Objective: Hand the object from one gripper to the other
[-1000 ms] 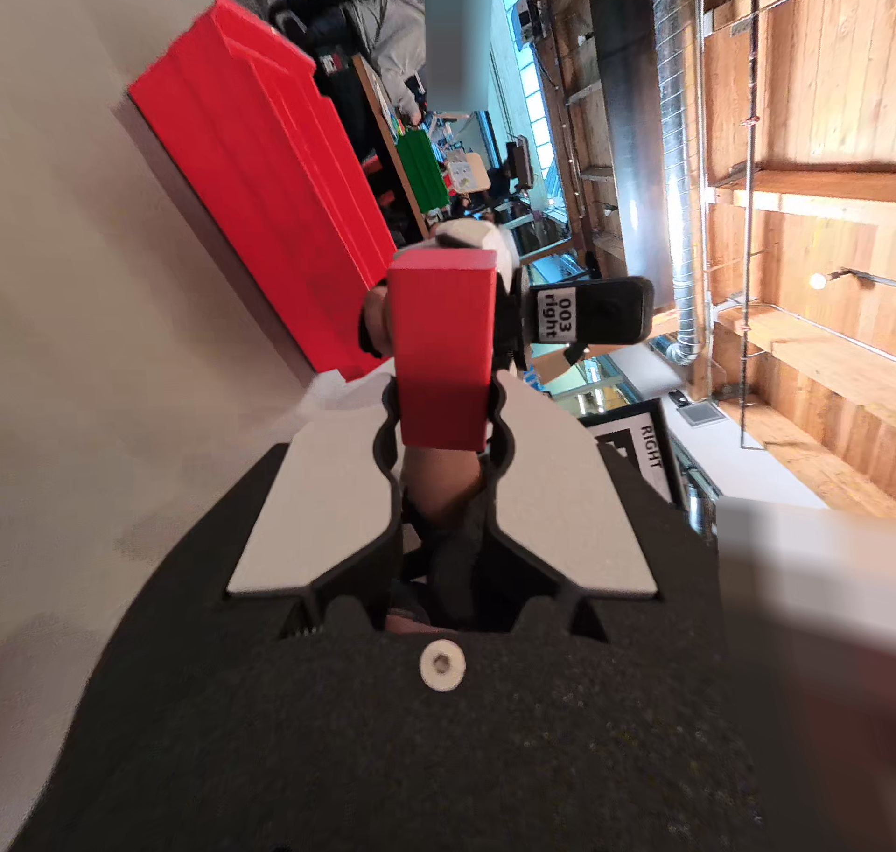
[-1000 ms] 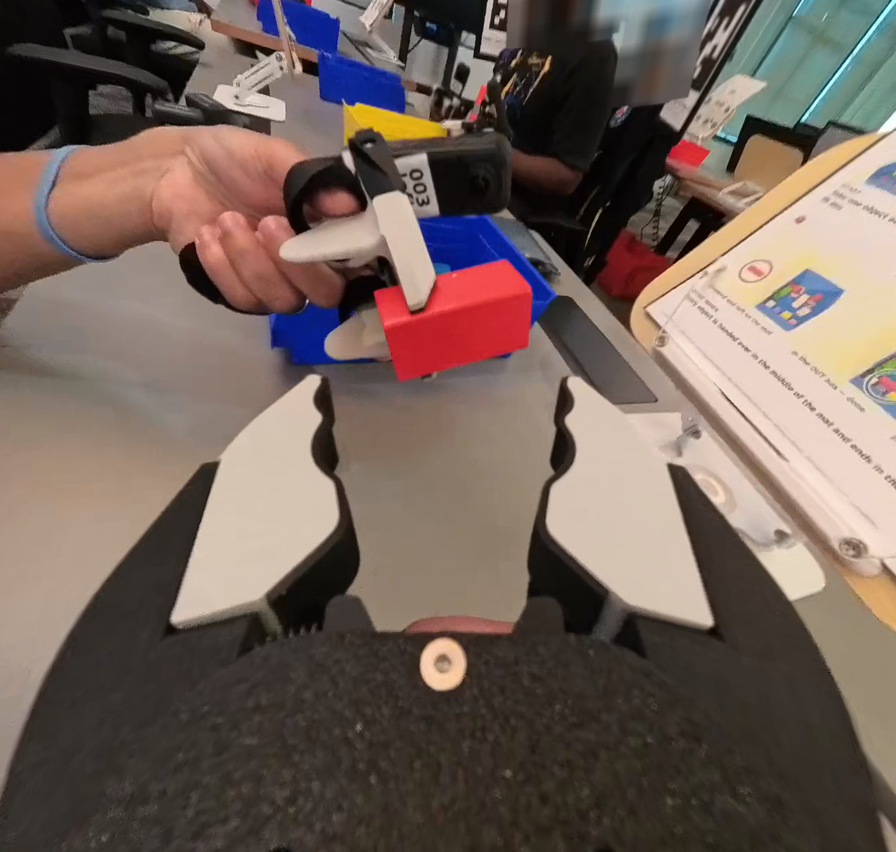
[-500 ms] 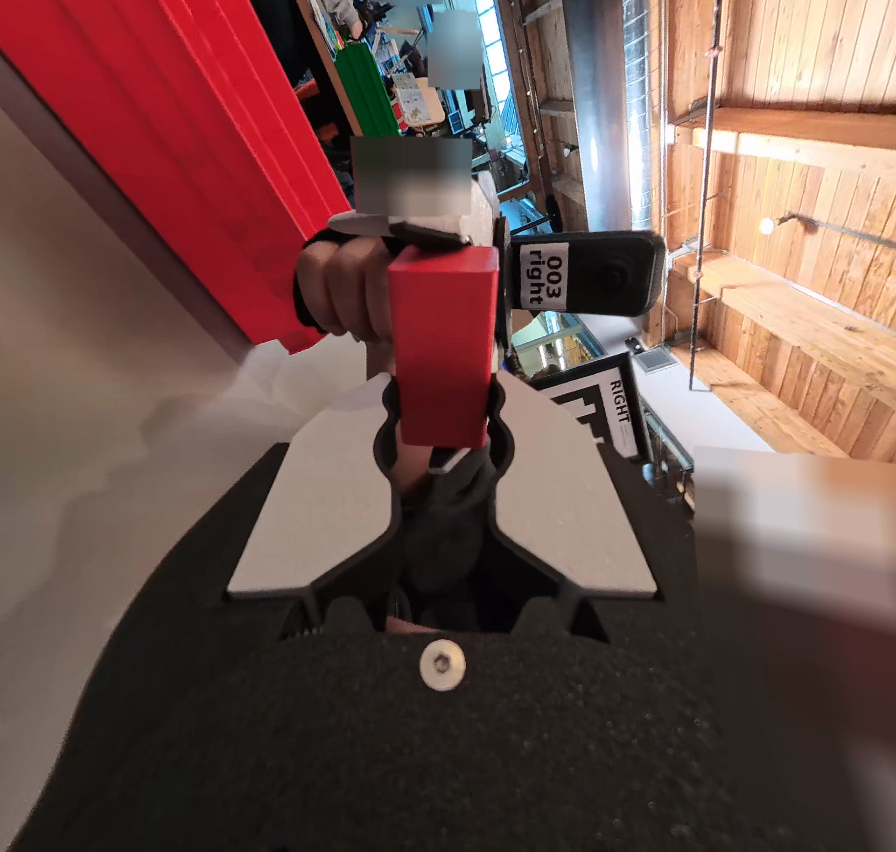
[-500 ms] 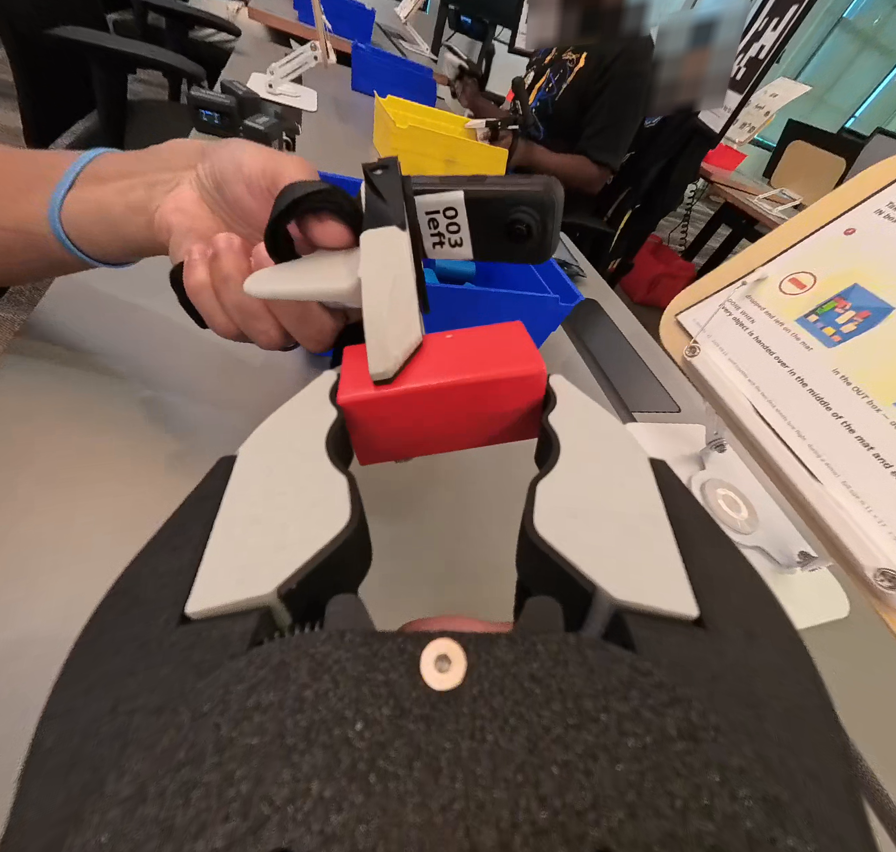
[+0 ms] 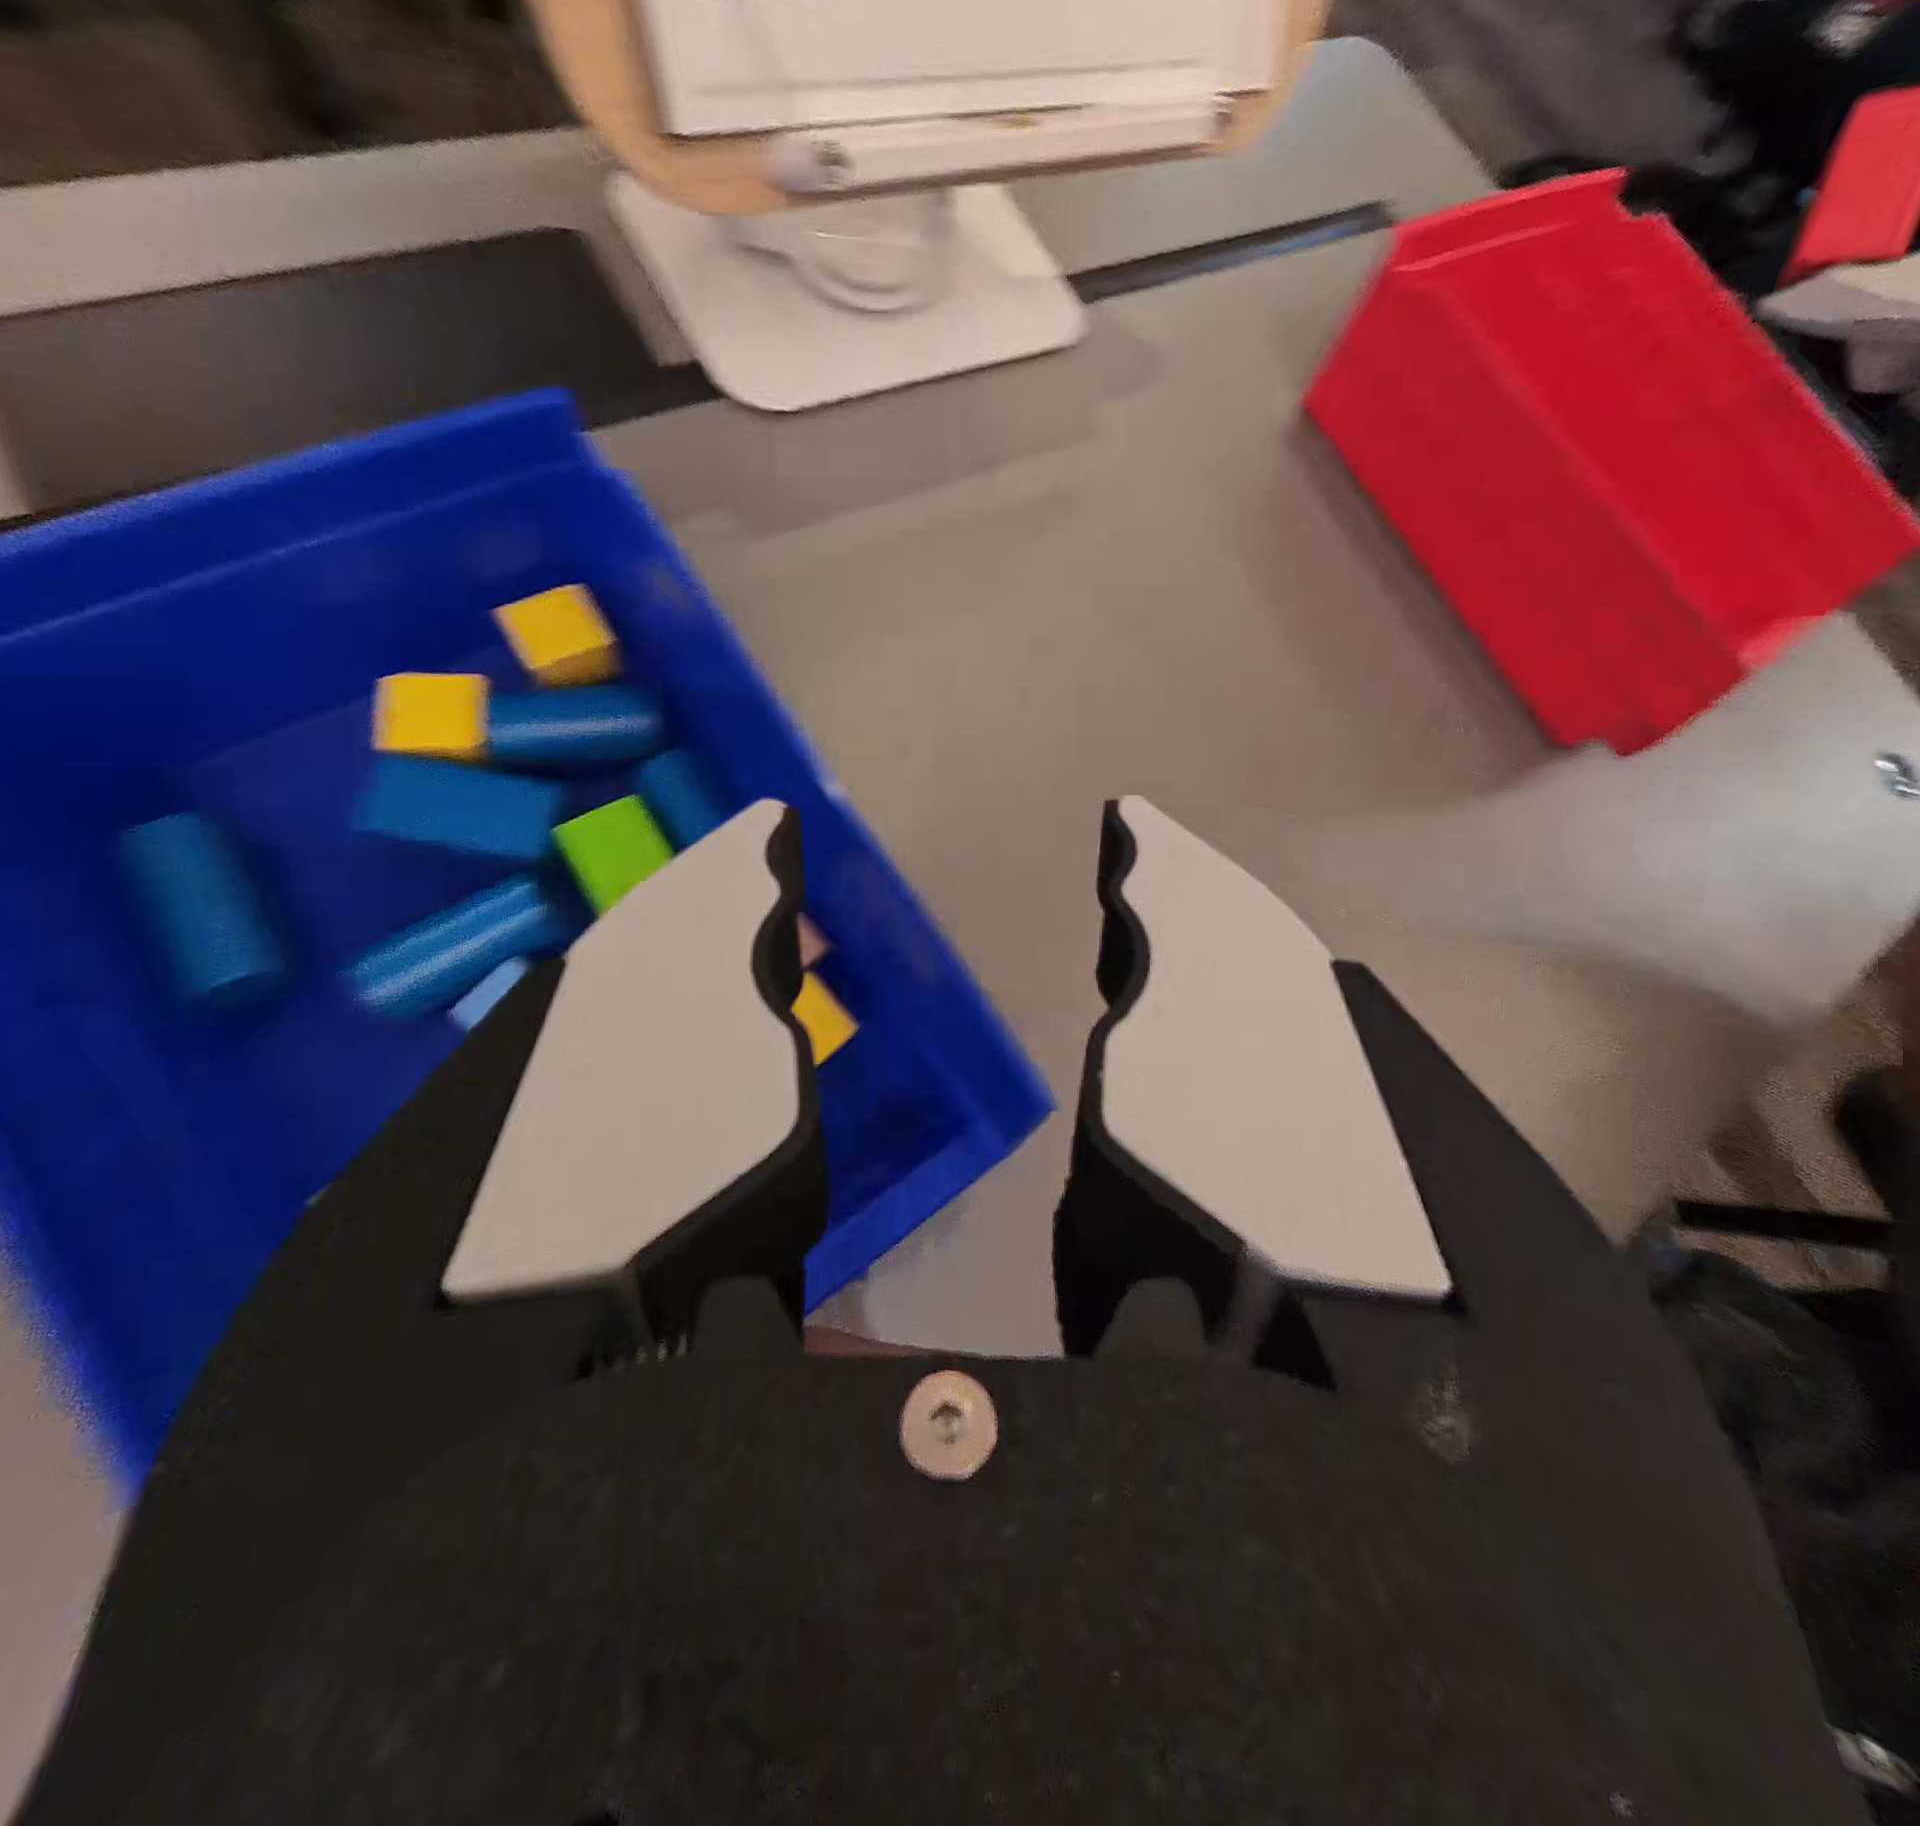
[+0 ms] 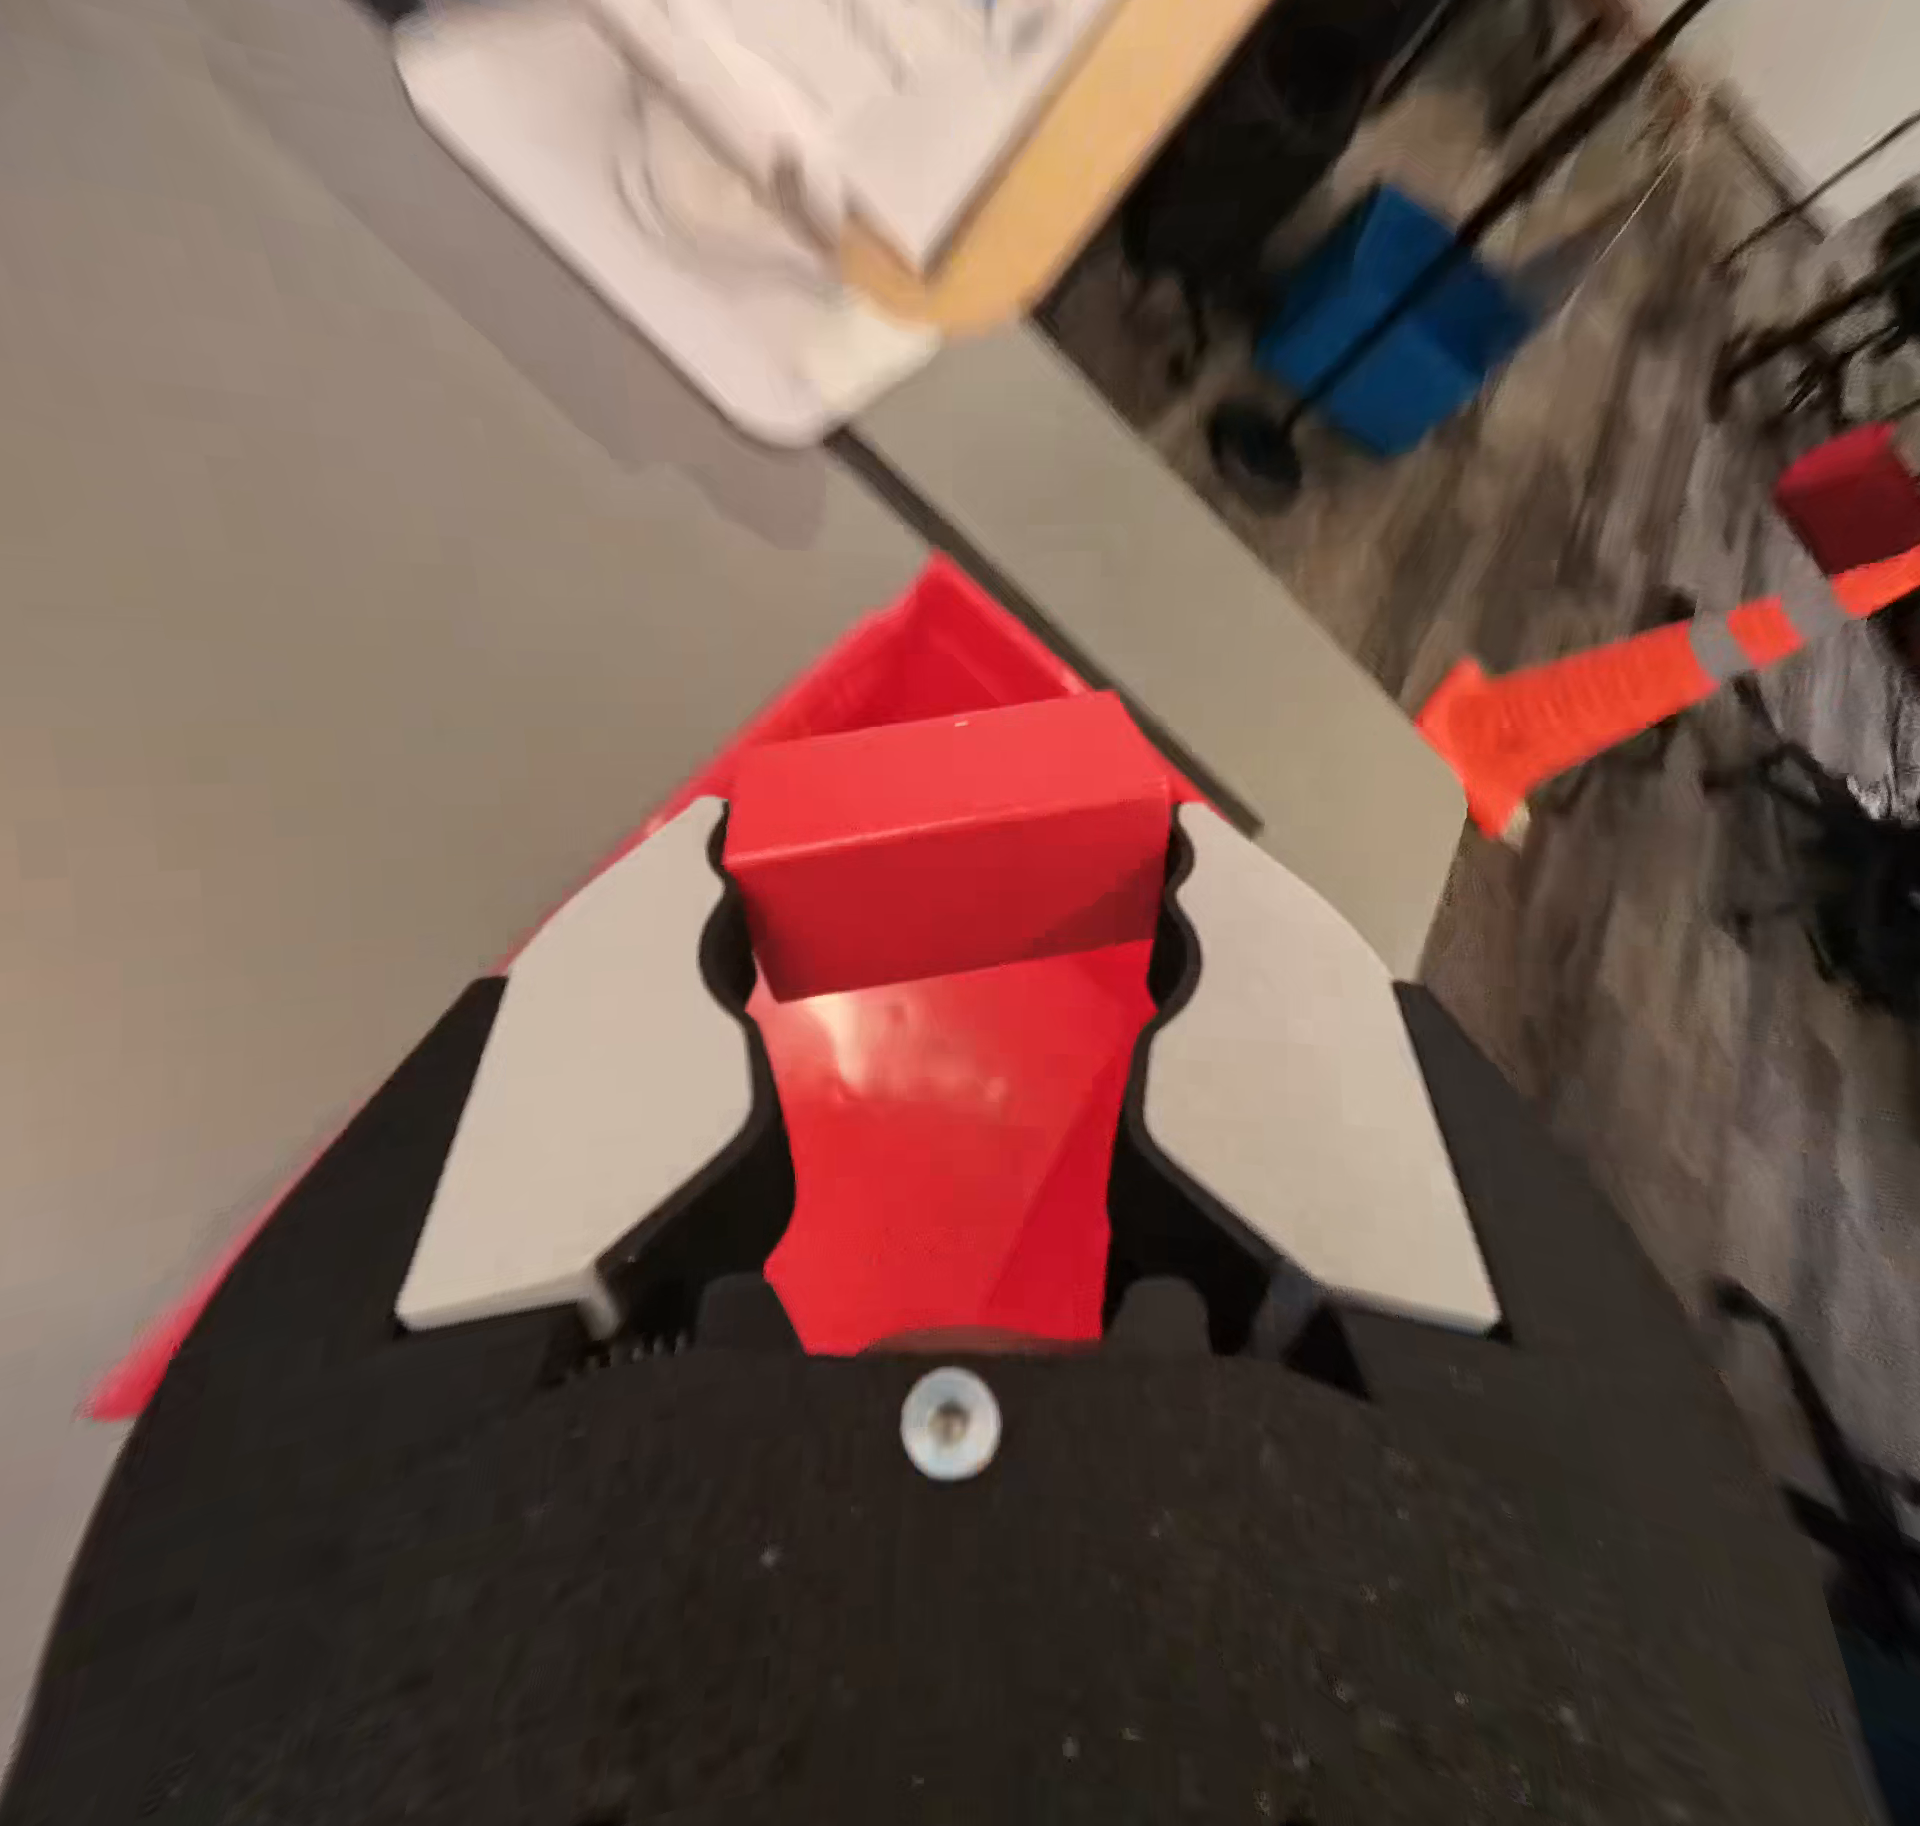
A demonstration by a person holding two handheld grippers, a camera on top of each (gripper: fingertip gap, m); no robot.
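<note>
My right gripper point(image 6: 948, 831) is shut on the red block point(image 6: 940, 851), held crosswise between its fingertips above the open red bin point(image 6: 935, 1132). The block also shows at the far right edge of the left wrist view point(image 5: 1870, 187), with the right gripper's grey fingers point(image 5: 1839, 311) just below it, above the red bin point(image 5: 1600, 488). My left gripper point(image 5: 948, 841) is open and empty, above the grey table point(image 5: 1039, 633) at the right edge of the blue bin point(image 5: 914, 1028).
The blue bin holds several blue, yellow and green blocks point(image 5: 561, 644). A wooden board with paper sheets on a white stand point(image 5: 883, 301) is at the table's back; it also shows in the right wrist view point(image 6: 987, 166). An orange cone point(image 6: 1621, 675) lies on the floor.
The red block has passed from my left gripper to my right. The left gripper opened and swung down over the blue bin. The right gripper closed on the block and moved over the red bin.
</note>
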